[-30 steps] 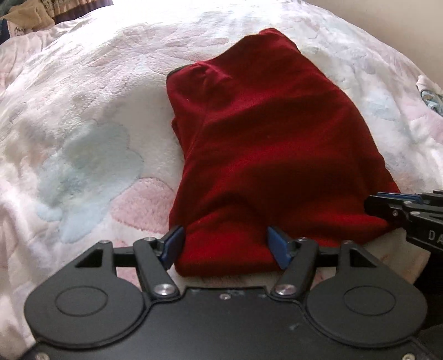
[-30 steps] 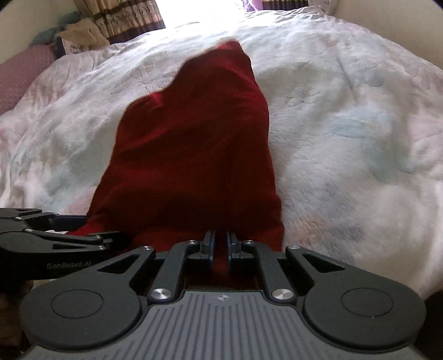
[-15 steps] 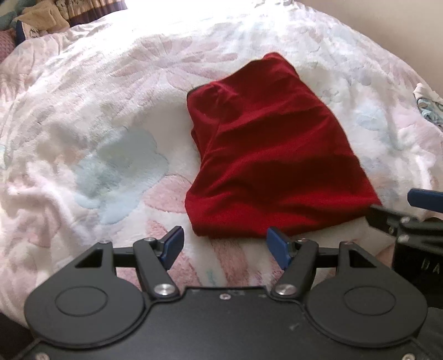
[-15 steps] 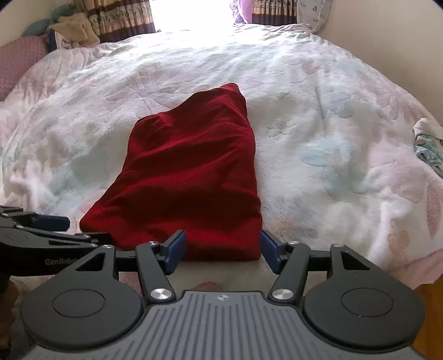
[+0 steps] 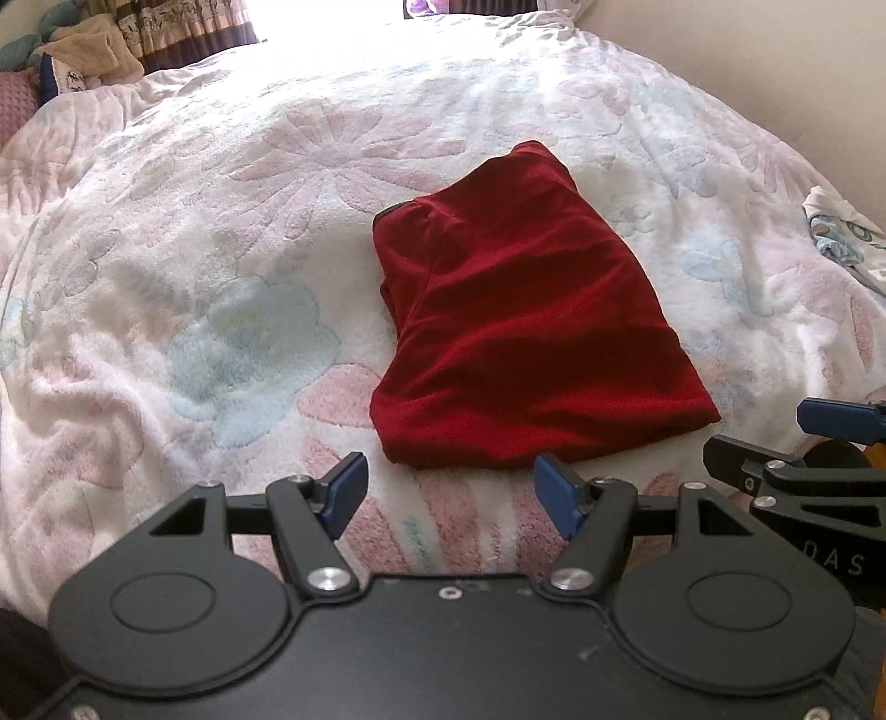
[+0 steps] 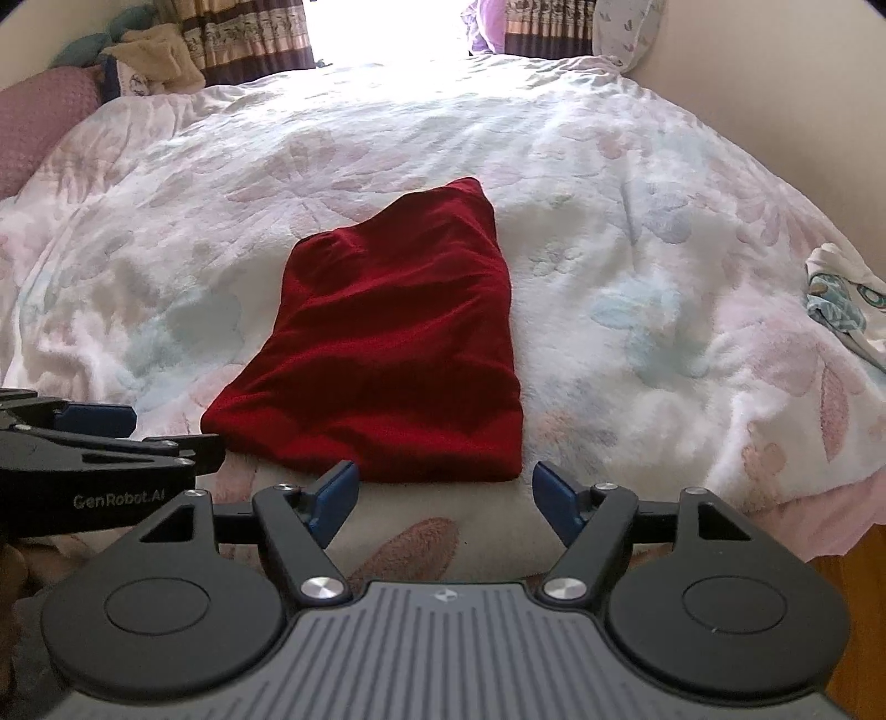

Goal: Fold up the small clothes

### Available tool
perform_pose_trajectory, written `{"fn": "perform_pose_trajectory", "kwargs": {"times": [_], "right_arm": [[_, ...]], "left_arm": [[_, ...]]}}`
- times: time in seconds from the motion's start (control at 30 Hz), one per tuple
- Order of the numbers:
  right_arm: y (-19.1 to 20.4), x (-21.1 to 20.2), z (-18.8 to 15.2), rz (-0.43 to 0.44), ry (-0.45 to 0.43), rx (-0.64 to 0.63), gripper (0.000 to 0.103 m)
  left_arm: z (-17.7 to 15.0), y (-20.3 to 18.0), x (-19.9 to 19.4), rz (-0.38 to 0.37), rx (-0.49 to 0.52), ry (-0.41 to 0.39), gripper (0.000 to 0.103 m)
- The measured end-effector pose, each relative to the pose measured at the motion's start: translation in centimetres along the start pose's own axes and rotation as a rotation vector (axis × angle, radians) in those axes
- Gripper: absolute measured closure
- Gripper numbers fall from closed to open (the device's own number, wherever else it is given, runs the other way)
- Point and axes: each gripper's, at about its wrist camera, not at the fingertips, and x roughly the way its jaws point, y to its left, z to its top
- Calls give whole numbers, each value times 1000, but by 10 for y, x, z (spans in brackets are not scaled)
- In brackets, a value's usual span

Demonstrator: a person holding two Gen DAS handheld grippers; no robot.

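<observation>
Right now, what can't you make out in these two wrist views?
- Red garment: its type and underside, hidden by its own folds, both views.
- Patterned cloth: cut off at right edge, both views.
- Window: overexposed, right wrist view.
- Right gripper, jaws opening: mostly cropped in left wrist view.

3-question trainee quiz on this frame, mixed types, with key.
1. True or false: the right gripper is clamped on the red garment.
2. What does the garment lie on? A) wooden floor B) floral blanket C) chair
3. In the left wrist view, is anything between the fingers of the left gripper?

Key
1. False. Its jaws are opening, with nothing between them, and the garment lies past the fingertips.
2. B
3. No, only blanket shows behind the gap; the garment's near edge lies just beyond the tips.
</observation>
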Motion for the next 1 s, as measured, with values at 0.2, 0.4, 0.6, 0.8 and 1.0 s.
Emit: {"fn": "perform_pose_trajectory", "kwargs": {"times": [0.2,0.4,0.6,0.8,1.0], "right_arm": [[0,1,-1,1,7,-2,19],[-2,3,-1,4,14,5,19],[-4,2,-1,0,10,10,19],[-5,2,-1,-2,13,9,19],[-5,2,-1,-1,15,9,19]], "left_arm": [[-1,0,0,2,-3,10,35],[-1,-1,-1,3,2,13,35],[-2,-1,-1,1,5,12,35],[-3,0,-1,-1,5,15,35],[-3,0,-1,0,7,17,35]]}}
